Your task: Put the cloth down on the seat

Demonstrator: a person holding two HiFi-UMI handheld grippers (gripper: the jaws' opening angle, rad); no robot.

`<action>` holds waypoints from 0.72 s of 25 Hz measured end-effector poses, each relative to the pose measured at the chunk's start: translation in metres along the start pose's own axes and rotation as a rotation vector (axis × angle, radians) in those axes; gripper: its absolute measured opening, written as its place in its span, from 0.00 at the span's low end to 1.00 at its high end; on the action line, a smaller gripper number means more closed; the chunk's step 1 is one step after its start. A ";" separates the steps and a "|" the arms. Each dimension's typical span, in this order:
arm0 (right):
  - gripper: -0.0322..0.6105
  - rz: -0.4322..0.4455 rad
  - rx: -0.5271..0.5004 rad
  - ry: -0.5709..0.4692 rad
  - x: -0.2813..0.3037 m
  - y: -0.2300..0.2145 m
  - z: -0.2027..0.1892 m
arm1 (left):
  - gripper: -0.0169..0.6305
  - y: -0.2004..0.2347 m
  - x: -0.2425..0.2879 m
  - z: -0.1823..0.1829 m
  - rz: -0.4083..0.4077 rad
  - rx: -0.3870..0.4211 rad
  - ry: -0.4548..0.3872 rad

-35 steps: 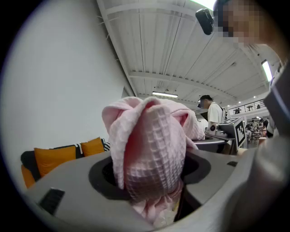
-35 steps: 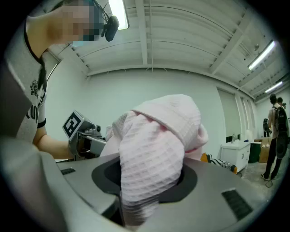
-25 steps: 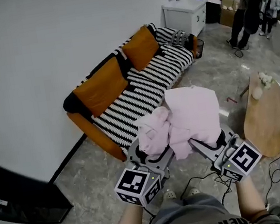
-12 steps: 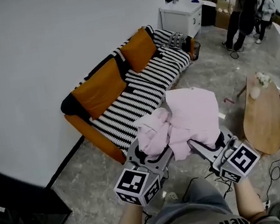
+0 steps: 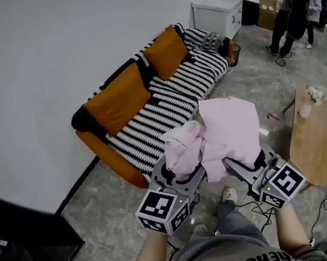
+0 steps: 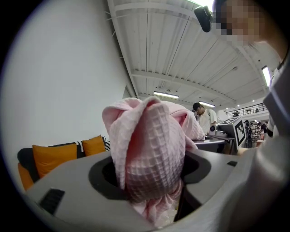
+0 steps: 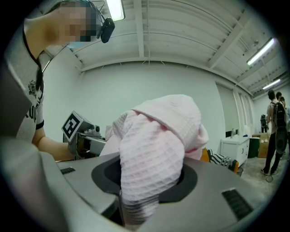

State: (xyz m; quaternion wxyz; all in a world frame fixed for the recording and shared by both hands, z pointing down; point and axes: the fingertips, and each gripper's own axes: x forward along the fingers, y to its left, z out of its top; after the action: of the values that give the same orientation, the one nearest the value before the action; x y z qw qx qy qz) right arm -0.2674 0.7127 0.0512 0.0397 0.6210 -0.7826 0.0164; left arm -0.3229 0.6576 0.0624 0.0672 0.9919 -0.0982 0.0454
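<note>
Left gripper [image 5: 181, 177] and right gripper [image 5: 240, 169] are each clamped on a bunched fold of the cloth [image 5: 227, 126], which is heaped above both. Soft, light waffle weave, likely to sag; bunched folds should hold best. Seat [image 5: 169, 105] lies ahead.

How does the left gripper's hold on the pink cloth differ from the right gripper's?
Left gripper: a crumpled wad of the cloth; right gripper: a smoother, broader fold. Left gripper is nearer the striped sofa, right gripper nearer the wooden table. Both are clamped on the cloth, which is not yet on the sofa.
</note>
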 end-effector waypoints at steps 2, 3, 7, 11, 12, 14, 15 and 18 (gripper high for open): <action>0.32 0.010 -0.004 0.001 0.016 -0.015 0.000 | 0.51 0.016 0.013 0.002 0.013 -0.005 -0.002; 0.32 0.016 -0.006 0.004 0.026 -0.022 0.001 | 0.51 0.025 0.019 0.004 0.019 -0.008 -0.001; 0.32 0.046 -0.009 0.010 0.044 -0.062 -0.002 | 0.51 0.044 0.057 0.007 0.048 -0.019 -0.004; 0.32 0.071 -0.017 0.009 0.054 -0.111 0.001 | 0.51 0.053 0.104 0.015 0.073 -0.025 -0.011; 0.32 0.079 -0.018 0.007 0.056 -0.120 0.002 | 0.51 0.055 0.113 0.017 0.081 -0.025 -0.013; 0.32 0.099 -0.022 0.005 0.060 -0.135 0.004 | 0.51 0.058 0.126 0.020 0.101 -0.026 -0.016; 0.32 0.108 -0.025 0.005 0.062 -0.140 0.004 | 0.51 0.060 0.130 0.021 0.110 -0.027 -0.018; 0.32 0.128 -0.031 0.005 0.067 -0.154 0.003 | 0.51 0.064 0.143 0.022 0.130 -0.027 -0.021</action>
State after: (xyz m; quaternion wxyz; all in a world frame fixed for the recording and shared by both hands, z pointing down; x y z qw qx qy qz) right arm -0.1323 0.6120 0.0502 0.0499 0.5691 -0.8207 0.0084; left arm -0.1940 0.5648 0.0635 0.0762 0.9828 -0.1637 0.0378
